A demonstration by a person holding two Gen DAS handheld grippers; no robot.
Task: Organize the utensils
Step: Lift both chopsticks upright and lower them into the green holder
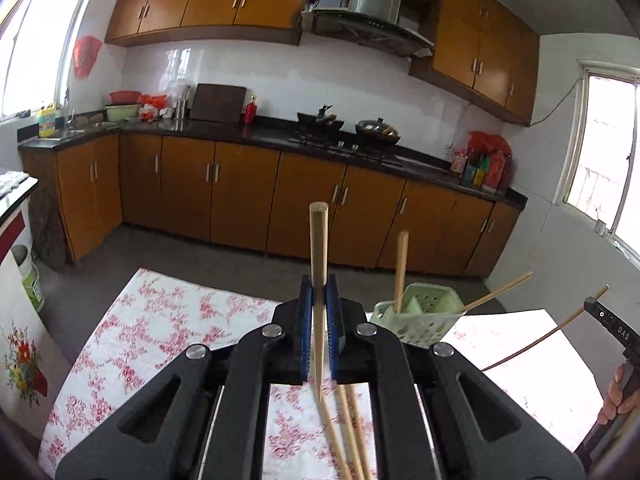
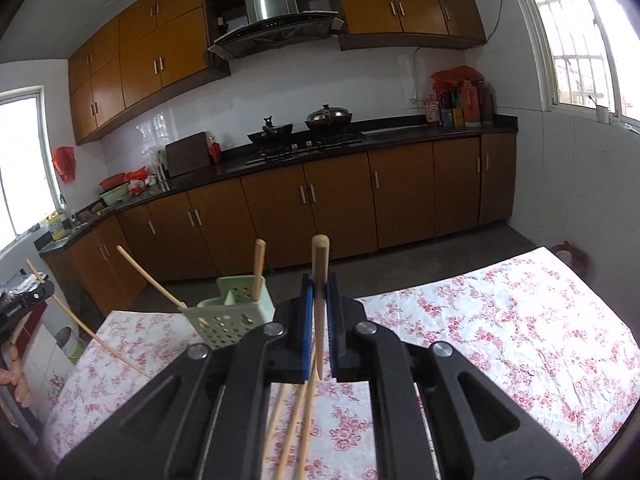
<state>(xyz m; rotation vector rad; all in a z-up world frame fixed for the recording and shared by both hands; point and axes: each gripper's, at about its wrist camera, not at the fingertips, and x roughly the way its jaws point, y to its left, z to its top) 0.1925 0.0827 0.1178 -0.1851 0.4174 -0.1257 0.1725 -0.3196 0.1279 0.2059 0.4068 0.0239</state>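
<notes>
1. Left gripper (image 1: 320, 312): blue pads clamped on 1 chopstick (image 1: 319, 264); it stands near-upright between them, thick end above, tip below the jaws.
2. Right gripper (image 2: 319, 312): closed the same way on its own chopstick (image 2: 320, 280).
3. Green holder (image 1: 416, 316) sits on the floral table (image 1: 160, 328), just beyond and between both grippers; 2 chopsticks in it; loose ones lie below my jaws.
4. Both grippers held above the table, angled slightly down.

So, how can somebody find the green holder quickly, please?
Look at the table with the floral cloth. At its far edge stands the green holder, a perforated plastic basket. Unlike the loose chopsticks nearby, it stands upright with one chopstick inside.
</notes>
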